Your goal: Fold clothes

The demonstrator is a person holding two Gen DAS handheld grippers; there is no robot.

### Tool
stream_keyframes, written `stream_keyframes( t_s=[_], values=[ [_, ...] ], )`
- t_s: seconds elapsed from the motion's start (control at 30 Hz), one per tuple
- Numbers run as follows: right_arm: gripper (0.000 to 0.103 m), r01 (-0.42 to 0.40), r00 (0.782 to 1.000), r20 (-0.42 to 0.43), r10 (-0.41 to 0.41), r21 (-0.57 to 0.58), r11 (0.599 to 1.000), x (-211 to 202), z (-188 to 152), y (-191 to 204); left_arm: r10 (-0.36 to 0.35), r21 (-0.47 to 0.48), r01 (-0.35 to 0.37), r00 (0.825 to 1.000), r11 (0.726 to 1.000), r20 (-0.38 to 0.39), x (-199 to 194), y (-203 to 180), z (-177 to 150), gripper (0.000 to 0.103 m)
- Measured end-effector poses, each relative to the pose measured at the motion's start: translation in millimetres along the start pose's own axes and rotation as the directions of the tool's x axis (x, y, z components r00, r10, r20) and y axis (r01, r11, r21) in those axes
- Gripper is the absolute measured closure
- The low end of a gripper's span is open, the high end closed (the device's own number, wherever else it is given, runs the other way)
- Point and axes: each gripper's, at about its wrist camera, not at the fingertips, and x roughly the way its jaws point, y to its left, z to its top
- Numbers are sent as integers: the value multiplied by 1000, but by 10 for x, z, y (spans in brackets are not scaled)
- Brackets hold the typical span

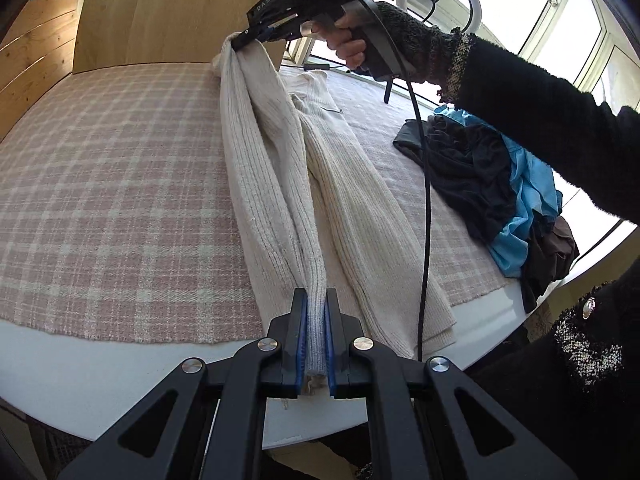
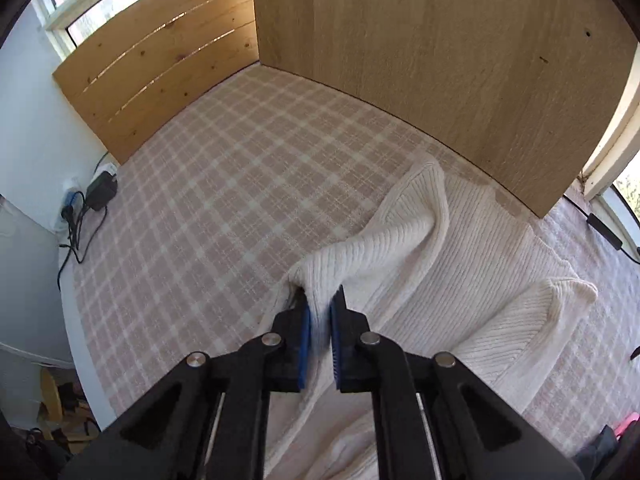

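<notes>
Sweater: cream, ribbed knit, long. Body lies flat on the plaid cloth, running from the near edge toward the wood panel. One long edge is lifted off the surface and stretched taut between the two claws; the remainder rests on the cloth beneath. In the right wrist view the raised part forms a soft ridge above the flat body, and a folded sleeve lies at the far right.

Left claw: black arms, blue pads, clamped on a bunched ribbed end of the sweater at the near edge of the tabletop.

Right claw: same build, clamped on a fold of the sweater's lifted edge, held above the cloth toward the panel. Seen from the left wrist view, a hand in a black knit sleeve grips its handle; a black cable hangs from it across the sweater.

Plaid cloth: pink and white check, woven, covering most of the white tabletop.

Clothes pile: black, bright blue and brown garments, crumpled, on the cloth to the right of the sweater, apart from it.

Wood panel: pale oak grain, upright behind the cloth.

Ring light: white hoop, beside the window.
</notes>
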Motion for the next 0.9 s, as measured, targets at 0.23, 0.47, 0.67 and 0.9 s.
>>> stream_keyframes(
  t_s=[0.23, 0.47, 0.67, 0.9],
  values=[
    [95, -127, 992, 69, 108, 424, 896, 4, -750, -1007, 32, 290, 1, 993, 957, -111, 483, -540, -38, 96],
    [93, -11, 1000, -18, 18, 318, 948, 111, -796, -1017, -3, 265, 51, 984, 963, -179, 494, -571, -11, 87],
    [75, 70, 997, -57, -58, 244, 967, -182, -821, -934, -71, 88, 83, 989, 993, -127, 7, -304, -36, 75],
    [71, -22, 996, -82, 45, 262, 965, -295, -1016, -662, -92, -17, 91, 988, 996, -126, 142, -231, 33, 69]
  ],
)
